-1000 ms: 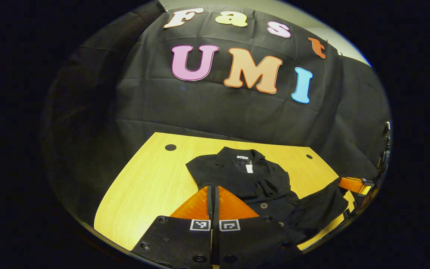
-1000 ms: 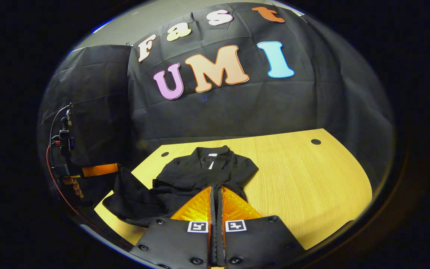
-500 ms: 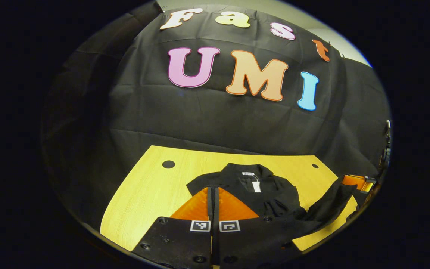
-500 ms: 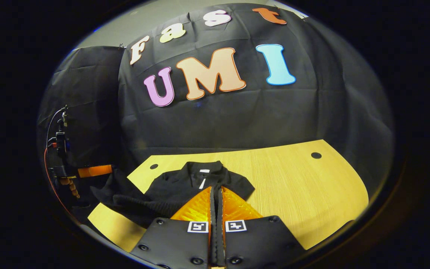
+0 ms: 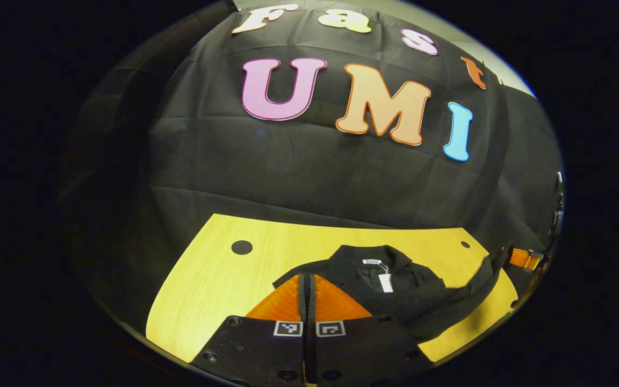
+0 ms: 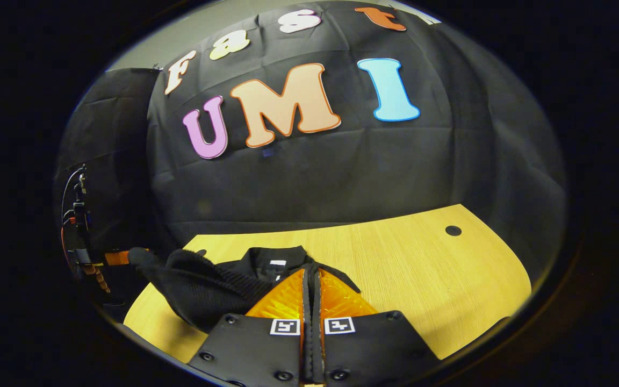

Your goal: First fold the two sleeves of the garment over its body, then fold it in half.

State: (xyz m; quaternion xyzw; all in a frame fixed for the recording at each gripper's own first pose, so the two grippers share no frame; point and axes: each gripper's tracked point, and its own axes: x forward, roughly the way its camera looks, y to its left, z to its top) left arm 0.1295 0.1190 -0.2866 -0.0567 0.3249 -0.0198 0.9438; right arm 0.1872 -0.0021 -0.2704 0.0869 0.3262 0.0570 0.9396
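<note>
A black garment lies on the wooden table, collar at the far end with a white tag showing. My left gripper is shut on its near edge. From there a raised band of fabric runs rightwards to my right gripper. In the right gripper view, my right gripper is shut on the garment just before the collar. The lifted fabric arches left toward the left gripper, held by a hand. The sleeves are hidden in the dark cloth.
The bare wooden table stretches to the right of the garment, with a round dark hole near its far corner. Another hole sits at the far left. The black booth wall stands right behind the table.
Both grippers have carried the garment's near edge up and forward toward the collar. The lifted fabric now arches over the body, and the collar sits closer to the fingertips.
</note>
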